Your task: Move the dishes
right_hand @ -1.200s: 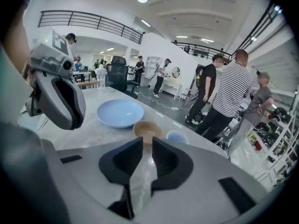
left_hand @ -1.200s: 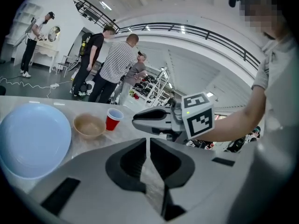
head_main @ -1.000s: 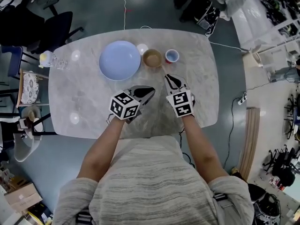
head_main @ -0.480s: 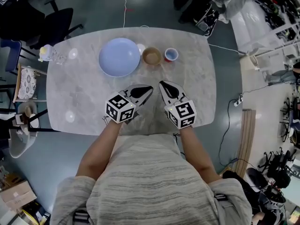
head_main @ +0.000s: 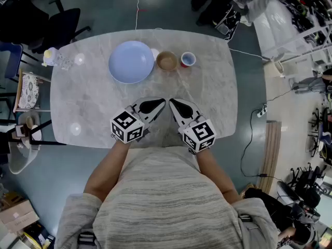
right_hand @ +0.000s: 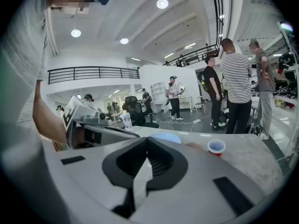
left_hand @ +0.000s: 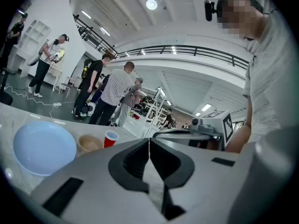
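A pale blue plate [head_main: 132, 61] lies at the far middle of the marble table [head_main: 83, 100], with a tan bowl [head_main: 167, 60] and a red cup [head_main: 188, 59] in a row to its right. The same plate [left_hand: 43, 146], bowl [left_hand: 90, 143] and cup [left_hand: 110, 138] show in the left gripper view. In the right gripper view, the cup [right_hand: 216, 147] and plate [right_hand: 164, 137] peek over the jaws. My left gripper [head_main: 163, 101] and right gripper [head_main: 171, 102] are both shut and empty, near the table's front edge, tips angled toward each other and well short of the dishes.
A small white disc [head_main: 155, 53] lies between plate and bowl. A bottle [head_main: 50, 56] stands at the far left corner. Office chairs [head_main: 57, 22] and cables lie beyond the table. Several people [left_hand: 114, 93] stand behind it.
Both grippers have drawn back toward the table's front edge and turned inward, so that their tips now nearly meet. The dishes have not moved.
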### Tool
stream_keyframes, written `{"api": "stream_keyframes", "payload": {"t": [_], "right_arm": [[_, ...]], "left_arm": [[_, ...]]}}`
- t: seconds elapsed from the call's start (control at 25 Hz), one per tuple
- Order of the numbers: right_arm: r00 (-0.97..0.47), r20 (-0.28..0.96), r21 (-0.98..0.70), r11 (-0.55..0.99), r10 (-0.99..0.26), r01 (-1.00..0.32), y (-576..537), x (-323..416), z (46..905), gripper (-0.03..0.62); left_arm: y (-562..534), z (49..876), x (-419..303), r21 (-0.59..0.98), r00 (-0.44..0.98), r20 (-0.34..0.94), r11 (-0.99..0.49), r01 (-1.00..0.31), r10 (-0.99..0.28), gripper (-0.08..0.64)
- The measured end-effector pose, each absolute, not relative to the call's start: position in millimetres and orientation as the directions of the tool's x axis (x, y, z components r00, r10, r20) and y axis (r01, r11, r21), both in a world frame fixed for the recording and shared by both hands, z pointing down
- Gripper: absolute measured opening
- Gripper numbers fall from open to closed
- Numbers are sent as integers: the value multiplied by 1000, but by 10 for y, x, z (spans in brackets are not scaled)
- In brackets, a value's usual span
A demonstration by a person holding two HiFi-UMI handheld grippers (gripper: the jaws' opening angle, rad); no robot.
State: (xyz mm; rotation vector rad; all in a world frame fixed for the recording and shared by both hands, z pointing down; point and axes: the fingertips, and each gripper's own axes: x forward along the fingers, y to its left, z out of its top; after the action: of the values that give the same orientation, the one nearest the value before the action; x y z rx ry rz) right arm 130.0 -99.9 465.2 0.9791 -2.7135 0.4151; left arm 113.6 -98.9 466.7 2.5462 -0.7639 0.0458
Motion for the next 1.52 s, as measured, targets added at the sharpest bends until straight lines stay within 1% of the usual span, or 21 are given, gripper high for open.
{"api": "stream_keyframes", "payload": {"t": [0.16, 0.44, 0.68, 1.52], "right_arm": [[-765, 300, -189, 750, -570, -634, -939, 1205, 4652, 18], [-771, 279, -191, 754, -573, -629, -980, 1193, 4574, 18], [-763, 301, -185, 750, -573, -636, -976, 1211, 4591, 17], [-768, 290, -184, 754, -571, -631, -1055, 1293, 4604, 17]], "left_arm": [[-923, 4716, 1084, 449, 837, 170, -715, -535, -520, 21], [-959, 4641, 1071, 418, 832, 169, -726, -546, -528, 21], [-954, 4627, 1070, 415, 831, 174, -726, -549, -529, 21], [-1021, 4622, 1120, 405, 828, 187, -727, -555, -528, 21]]}}
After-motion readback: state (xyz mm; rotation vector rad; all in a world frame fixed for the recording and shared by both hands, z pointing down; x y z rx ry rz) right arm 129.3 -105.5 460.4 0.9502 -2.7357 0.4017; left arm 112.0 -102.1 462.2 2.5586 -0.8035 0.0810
